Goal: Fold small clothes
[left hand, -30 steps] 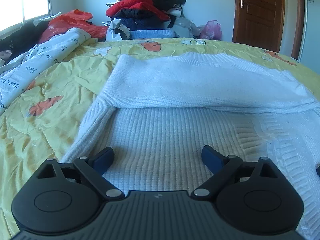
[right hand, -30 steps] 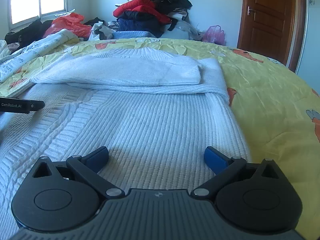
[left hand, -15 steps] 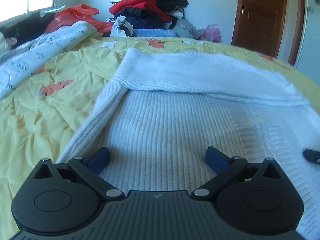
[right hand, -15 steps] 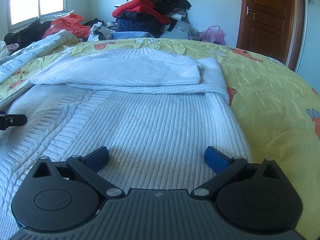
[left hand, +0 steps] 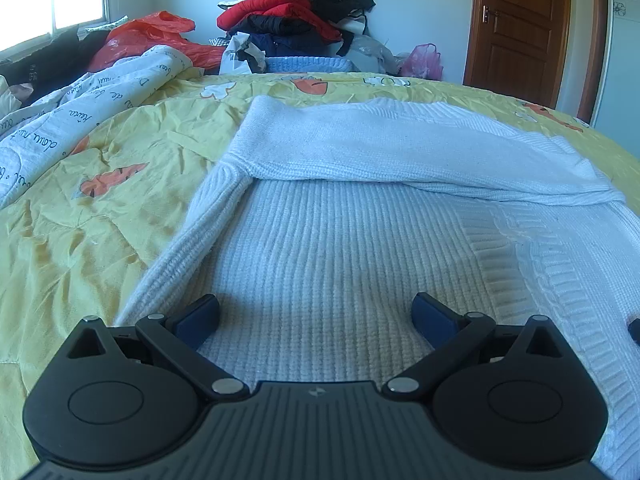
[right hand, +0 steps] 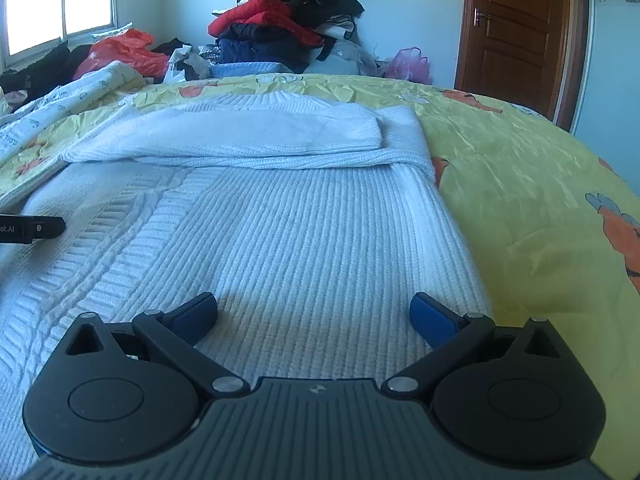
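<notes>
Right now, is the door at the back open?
No, the brown door sits shut in its frame, with no gap showing beside it.

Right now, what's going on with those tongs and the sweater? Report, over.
Left tongs just opened wide, empty. Right tongs open, empty. White sweater flat on bed, sleeves folded across. Nothing in the way.

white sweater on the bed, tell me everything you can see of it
The white sweater is a thick ribbed knit with a cable-patterned band running lengthwise. It lies flat on the yellow carrot-print bedspread, its far part covered by sleeves folded across in a layered band. The near body is smooth and spread out. The left gripper and right gripper hover low over its near part, jaws wide open, nothing pinched; whether their pads touch the knit cannot be told.
</notes>
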Demonstrator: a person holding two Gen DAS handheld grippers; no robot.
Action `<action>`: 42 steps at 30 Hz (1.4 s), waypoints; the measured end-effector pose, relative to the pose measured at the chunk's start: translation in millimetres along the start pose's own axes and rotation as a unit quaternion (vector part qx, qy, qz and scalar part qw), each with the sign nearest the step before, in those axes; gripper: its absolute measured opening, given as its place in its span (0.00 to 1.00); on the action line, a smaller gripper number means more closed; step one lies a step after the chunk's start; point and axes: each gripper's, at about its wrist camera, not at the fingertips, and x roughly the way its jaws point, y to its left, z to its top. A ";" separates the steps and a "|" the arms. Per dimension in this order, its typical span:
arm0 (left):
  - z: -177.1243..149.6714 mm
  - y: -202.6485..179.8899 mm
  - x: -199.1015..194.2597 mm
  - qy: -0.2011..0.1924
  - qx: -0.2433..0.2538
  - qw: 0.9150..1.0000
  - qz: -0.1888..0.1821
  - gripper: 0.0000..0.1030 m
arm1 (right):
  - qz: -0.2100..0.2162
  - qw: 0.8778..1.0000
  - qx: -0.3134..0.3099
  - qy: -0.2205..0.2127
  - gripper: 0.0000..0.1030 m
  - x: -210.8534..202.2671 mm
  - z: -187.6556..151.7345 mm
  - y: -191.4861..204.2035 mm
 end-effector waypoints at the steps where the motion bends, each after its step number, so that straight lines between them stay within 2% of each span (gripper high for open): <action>1: 0.0 0.1 0.0 0.000 0.000 1.000 0.001 1.00 | 0.000 1.000 -0.001 0.000 0.98 0.4 0.2 0.1; 8: -10.3 -5.7 -14.1 0.003 0.009 1.000 0.015 1.00 | 0.004 1.000 0.003 0.000 0.98 1.8 0.8 0.5; 13: -28.4 -4.0 -35.2 -0.006 0.014 1.000 0.004 1.00 | 0.005 1.000 0.004 -0.001 0.98 1.8 0.3 0.0; 42: -25.0 0.2 -28.7 -0.002 0.007 1.000 -0.003 1.00 | 0.012 1.000 0.012 -0.005 0.98 0.5 -0.2 -3.0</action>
